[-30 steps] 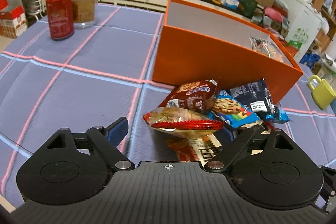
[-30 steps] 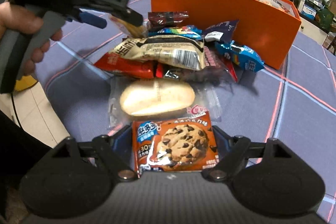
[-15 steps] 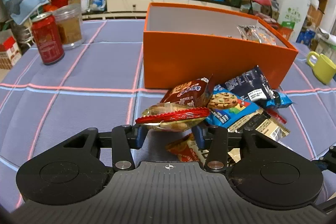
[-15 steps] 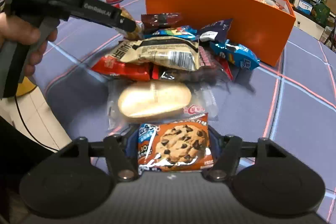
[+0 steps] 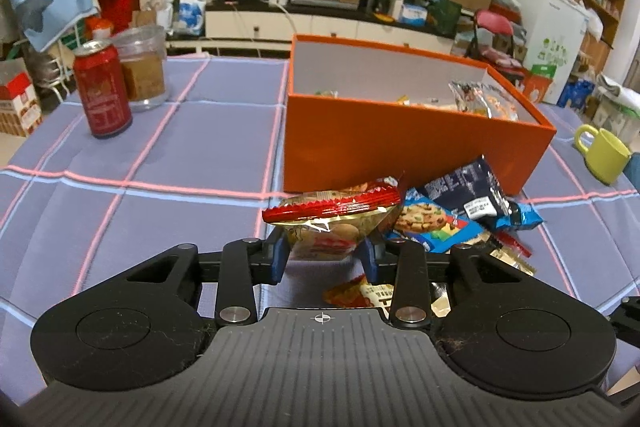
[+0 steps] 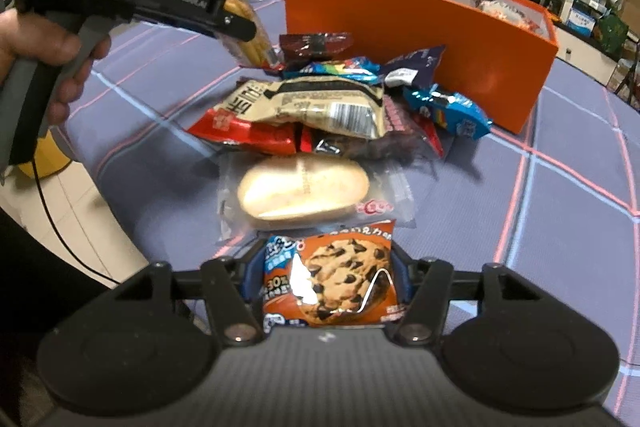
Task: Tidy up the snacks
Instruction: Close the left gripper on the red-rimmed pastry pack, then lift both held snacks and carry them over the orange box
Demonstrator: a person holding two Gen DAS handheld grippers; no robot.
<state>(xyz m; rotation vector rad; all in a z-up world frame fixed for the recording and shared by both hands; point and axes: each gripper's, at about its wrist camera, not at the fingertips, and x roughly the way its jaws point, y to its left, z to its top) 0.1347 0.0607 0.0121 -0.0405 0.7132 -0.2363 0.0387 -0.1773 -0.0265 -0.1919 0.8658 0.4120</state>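
Across the checked tablecloth, our orange box stood straight beyond the snack pile. Our left gripper was closing, pads squeezing a red-edged biscuit pack; our right gripper was closing on the cookie packet, farther from the box.

Orange box – floor hidden behind its near wall | snack pile – lower packets buried, print unreadable | yellow mug – cut off by right edge | person's hand – cropped at left edge
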